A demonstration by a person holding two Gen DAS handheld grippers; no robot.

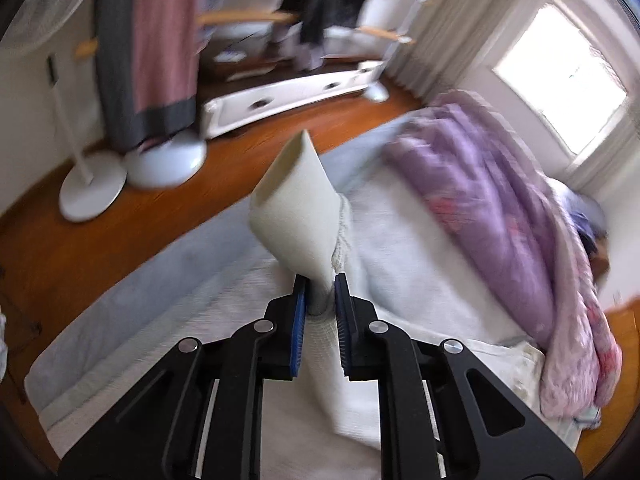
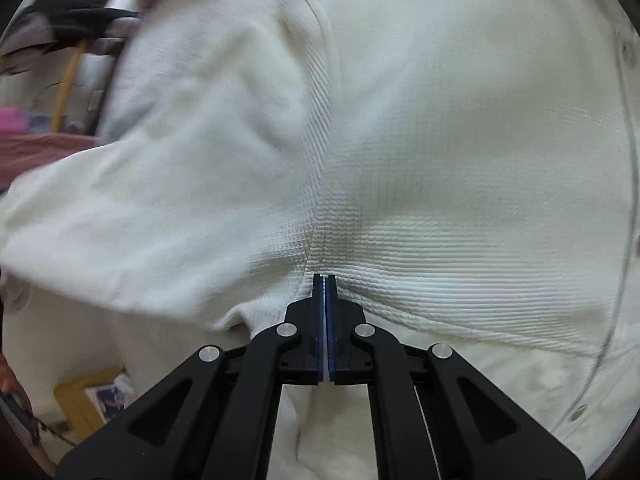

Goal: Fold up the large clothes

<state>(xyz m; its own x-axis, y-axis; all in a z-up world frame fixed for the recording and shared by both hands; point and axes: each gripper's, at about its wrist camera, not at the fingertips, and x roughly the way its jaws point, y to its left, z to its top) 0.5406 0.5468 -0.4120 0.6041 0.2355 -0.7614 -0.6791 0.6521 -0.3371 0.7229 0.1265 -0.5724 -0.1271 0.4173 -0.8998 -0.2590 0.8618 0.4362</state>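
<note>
My left hand-held gripper (image 1: 321, 286) is clenched on a bunched fold of the white garment (image 1: 298, 204); its blue pads (image 1: 299, 300) press the cloth from both sides, and the fabric flares up beyond the tips into a cone with a ribbed edge along its right side. My right hand-held gripper (image 2: 324, 280) is clamped almost flat on a seam of the same white garment (image 2: 400, 152), with a thin sliver of cloth between its pads. In the right wrist view the ribbed knit fills nearly everything, lying spread and creased, with a small button (image 2: 578, 414) near the lower right edge.

Beyond the left gripper, the garment trails down onto a bed (image 1: 120, 344) covered by a pale sheet with a grey-blue strip along its near side. A lilac quilt (image 1: 500, 208) with pink patches lies heaped on the bed's right side, near a bright window (image 1: 560, 80) with light curtains. Past the bed I see an orange-brown wooden floor (image 1: 60, 248), a white standing fan (image 1: 80, 152) on a round base, and a pink-and-grey cloth (image 1: 156, 52) hanging from what I take to be a clothes rack, though the blur leaves that uncertain. A long white board (image 1: 288, 96) lies on the floor behind it.
</note>
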